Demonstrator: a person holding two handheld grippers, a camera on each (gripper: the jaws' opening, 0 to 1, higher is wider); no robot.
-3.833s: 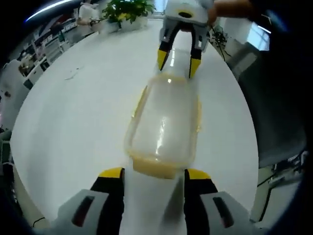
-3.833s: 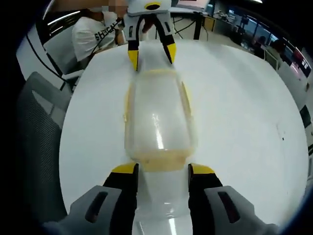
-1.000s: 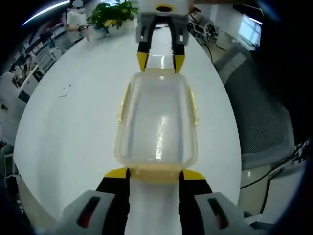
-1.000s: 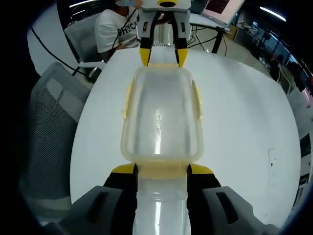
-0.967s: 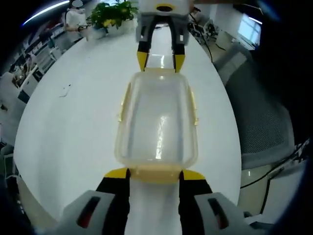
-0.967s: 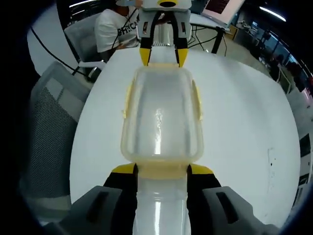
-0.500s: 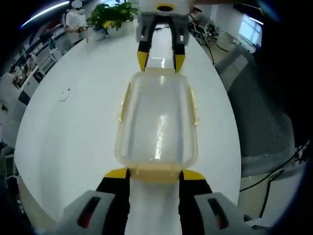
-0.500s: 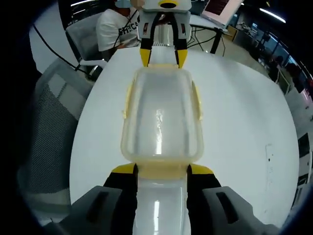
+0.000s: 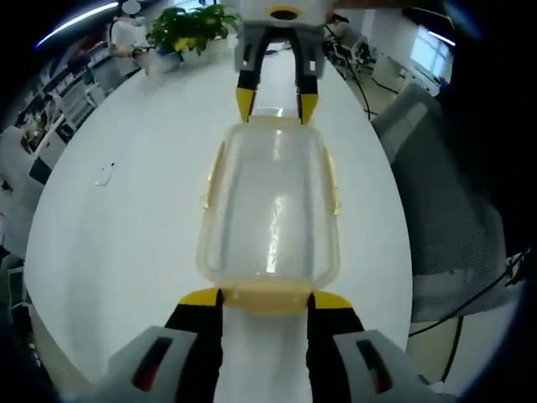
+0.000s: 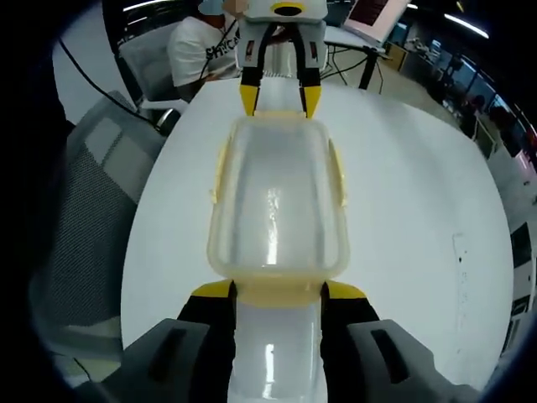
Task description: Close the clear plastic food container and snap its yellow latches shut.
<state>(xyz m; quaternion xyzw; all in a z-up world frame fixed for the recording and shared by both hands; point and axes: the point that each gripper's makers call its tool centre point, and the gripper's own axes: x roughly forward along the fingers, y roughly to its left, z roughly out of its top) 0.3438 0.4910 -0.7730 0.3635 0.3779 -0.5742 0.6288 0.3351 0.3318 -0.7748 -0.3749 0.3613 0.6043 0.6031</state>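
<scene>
Clear plastic food container [image 9: 268, 210], one only, rounded-rectangular and glossy, lid on, nothing visible inside; lying lengthwise on a smooth white round tabletop [image 9: 126, 218] between two grippers. Yellow latches along the rim: one at each short end and one on each long side [image 9: 211, 176], four in all; whether snapped down, cannot tell. Left gripper [image 9: 264, 300] parted wide, two black fingers [image 9: 197, 304] with yellow tips flanking the near end latch [image 9: 267, 295] on either side. Right gripper [image 10: 275, 294] likewise spread, its fingers [image 10: 211, 295] bracketing the opposite end latch [image 10: 277, 291]. Beyond the far fingertips, a potted green plant [image 9: 193, 21]; grey mesh chair [image 10: 92, 210] beside the tabletop.
</scene>
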